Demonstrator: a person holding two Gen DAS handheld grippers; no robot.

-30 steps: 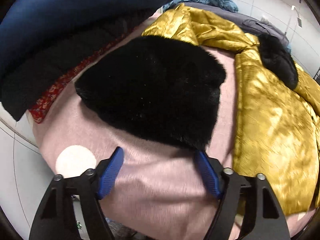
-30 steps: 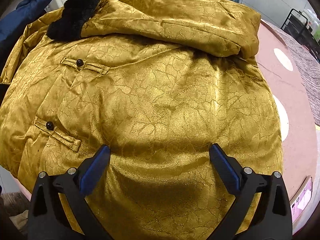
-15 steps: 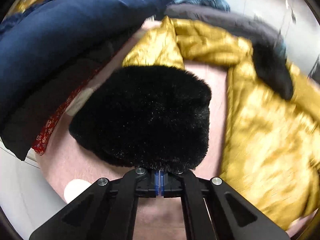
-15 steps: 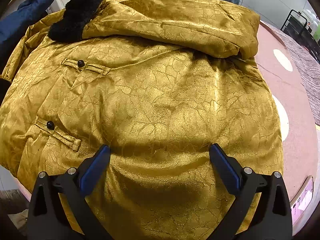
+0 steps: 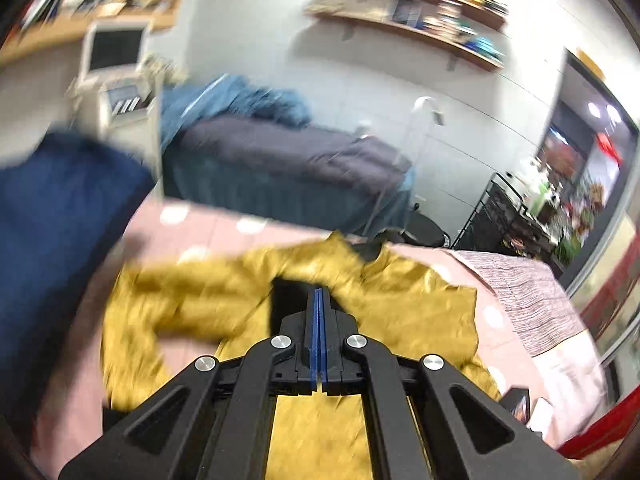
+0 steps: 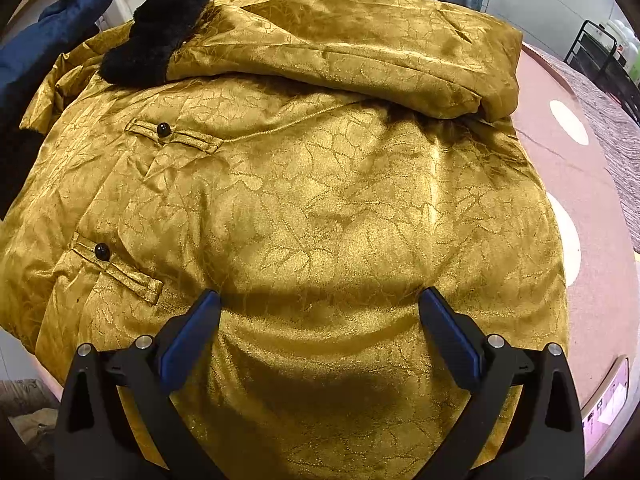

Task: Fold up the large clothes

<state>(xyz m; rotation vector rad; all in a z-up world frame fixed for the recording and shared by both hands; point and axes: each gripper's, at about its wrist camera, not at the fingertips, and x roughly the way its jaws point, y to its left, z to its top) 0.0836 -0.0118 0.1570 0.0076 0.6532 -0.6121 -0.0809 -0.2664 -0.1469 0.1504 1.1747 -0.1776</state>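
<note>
Lifted since a second ago, the left tongs (image 5: 319,300) are shut on the black fur cuff (image 5: 286,298), carrying the sleeve above the gold jacket (image 6: 320,208) spread under the open, idle right tongs (image 6: 320,320). Thick fur could slip from that narrow pinch, dropping the sleeve crooked.

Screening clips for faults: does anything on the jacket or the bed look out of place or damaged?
Nothing looks damaged. The gold jacket lies spread on the pink cover, one sleeve folded across. The left-wrist view is too blurred to judge.
</note>
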